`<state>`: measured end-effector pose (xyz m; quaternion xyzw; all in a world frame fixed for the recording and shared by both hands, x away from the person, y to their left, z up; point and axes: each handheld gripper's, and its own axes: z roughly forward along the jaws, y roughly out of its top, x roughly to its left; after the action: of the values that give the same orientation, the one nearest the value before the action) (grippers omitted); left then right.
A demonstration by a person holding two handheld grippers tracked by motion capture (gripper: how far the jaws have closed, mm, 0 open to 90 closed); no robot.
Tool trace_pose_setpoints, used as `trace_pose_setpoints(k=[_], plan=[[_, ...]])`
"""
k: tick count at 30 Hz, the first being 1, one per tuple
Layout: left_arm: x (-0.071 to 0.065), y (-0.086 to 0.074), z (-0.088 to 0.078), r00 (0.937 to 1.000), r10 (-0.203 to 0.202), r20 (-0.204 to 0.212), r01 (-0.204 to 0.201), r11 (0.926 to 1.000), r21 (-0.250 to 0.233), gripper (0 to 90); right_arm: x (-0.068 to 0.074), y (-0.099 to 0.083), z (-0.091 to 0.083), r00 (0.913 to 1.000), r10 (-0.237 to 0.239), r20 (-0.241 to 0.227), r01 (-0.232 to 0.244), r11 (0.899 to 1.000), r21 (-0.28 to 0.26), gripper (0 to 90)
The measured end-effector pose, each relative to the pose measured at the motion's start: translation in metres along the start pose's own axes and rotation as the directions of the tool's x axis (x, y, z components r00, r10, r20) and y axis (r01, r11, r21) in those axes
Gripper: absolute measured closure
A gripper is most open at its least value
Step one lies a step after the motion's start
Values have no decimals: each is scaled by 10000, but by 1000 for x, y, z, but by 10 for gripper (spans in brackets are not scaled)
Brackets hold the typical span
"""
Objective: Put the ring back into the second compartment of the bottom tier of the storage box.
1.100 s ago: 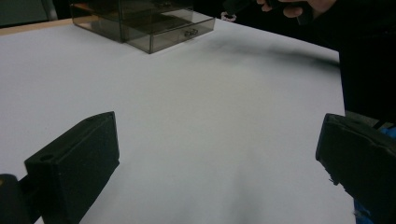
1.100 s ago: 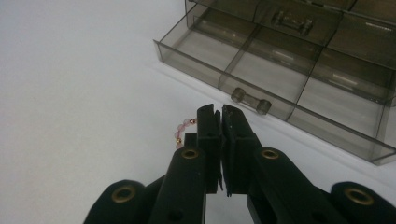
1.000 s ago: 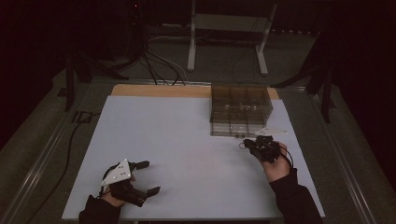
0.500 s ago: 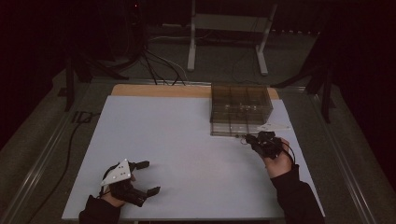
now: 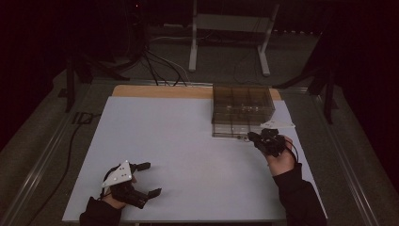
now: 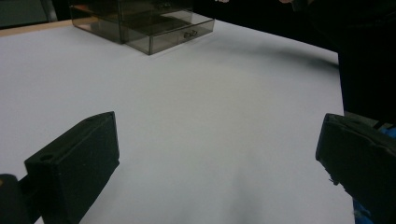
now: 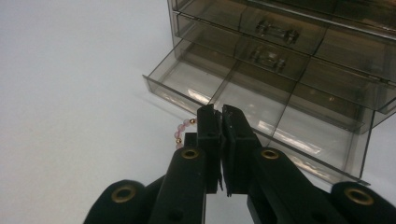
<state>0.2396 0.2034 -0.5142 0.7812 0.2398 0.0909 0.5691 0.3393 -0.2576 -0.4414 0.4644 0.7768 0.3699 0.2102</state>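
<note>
— Nearest the table's front edge: left gripper (image 5: 141, 179), black two-jaw tool with a grey three-cornered plate on top, resting low on the white tabletop (image 5: 188, 141), jaws spread wide, nothing between them. Well apart from the work.

— Further out, on the right side?

— Right gripper (image 7: 218, 116), black jaws pressed together, clamped on a short string of pale pink beads with small gold spacers (image 7: 183, 129). Beads peeking out to the left of the jaw tips, hanging just over the front rim of the pulled-out bottom drawer (image 7: 196, 88). Held, not yet dropped in.

— And the drawer itself?

— Part of a smoky clear plastic drawer chest (image 5: 241, 110) at the far right of the tabletop. Bottom drawer open, split by dividers into compartments; upper drawers shut, small clear handles visible. Which compartment sits under the beads: probably the front left one, hard to say for certain.

— Advice for the step in hand?

— Judging from this: carry the tips forward past the rim, well inside one compartment. Lower before opening, so the beads settle rather than bounce. Keep the trailing end clear of the drawer wall, else likely to drape over the edge and jam the drawer on closing. Spread the jaws slowly, lift straight up.

— Beyond the chest?

— Dark floor, cables, grey metal stand legs (image 5: 193, 42).
</note>
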Motion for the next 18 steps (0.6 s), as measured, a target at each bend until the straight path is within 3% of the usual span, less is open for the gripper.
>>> trace_pose_setpoints(k=[18], plan=[[0, 0, 0, 10000, 21, 4, -21, 10000, -27, 6, -14, 10, 6, 9993, 272, 250, -270, 9996, -113, 868]])
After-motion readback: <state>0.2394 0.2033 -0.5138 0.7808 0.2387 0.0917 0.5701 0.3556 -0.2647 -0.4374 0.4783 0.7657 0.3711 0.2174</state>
